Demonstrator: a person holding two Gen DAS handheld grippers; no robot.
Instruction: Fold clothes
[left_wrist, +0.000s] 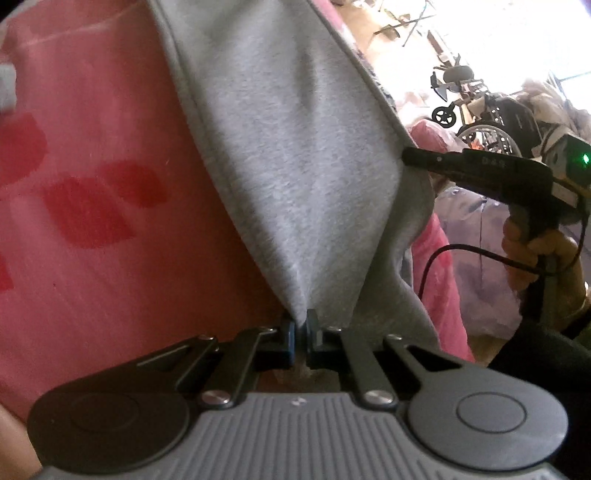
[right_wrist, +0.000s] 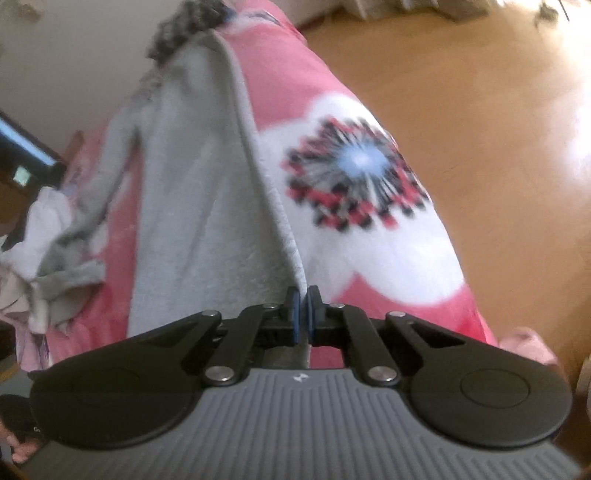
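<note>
A grey garment (left_wrist: 288, 155) hangs stretched over a pink bedspread (left_wrist: 92, 221). My left gripper (left_wrist: 300, 323) is shut on a pinched fold of the garment at its near end. My right gripper (right_wrist: 303, 295) is shut on the garment's hemmed edge (right_wrist: 258, 166); in the left wrist view it shows as a black tool (left_wrist: 413, 157) gripping the cloth's right edge. The grey cloth (right_wrist: 192, 192) runs away from the right gripper toward the far end of the bed. A loose sleeve or leg (right_wrist: 74, 258) trails off to the left.
The bedspread has a white flower with a red and black centre (right_wrist: 354, 173). A wooden floor (right_wrist: 498, 129) lies right of the bed. Other clothes (right_wrist: 22, 258) are piled at the left. A wheelchair (left_wrist: 487, 118) stands in the room behind.
</note>
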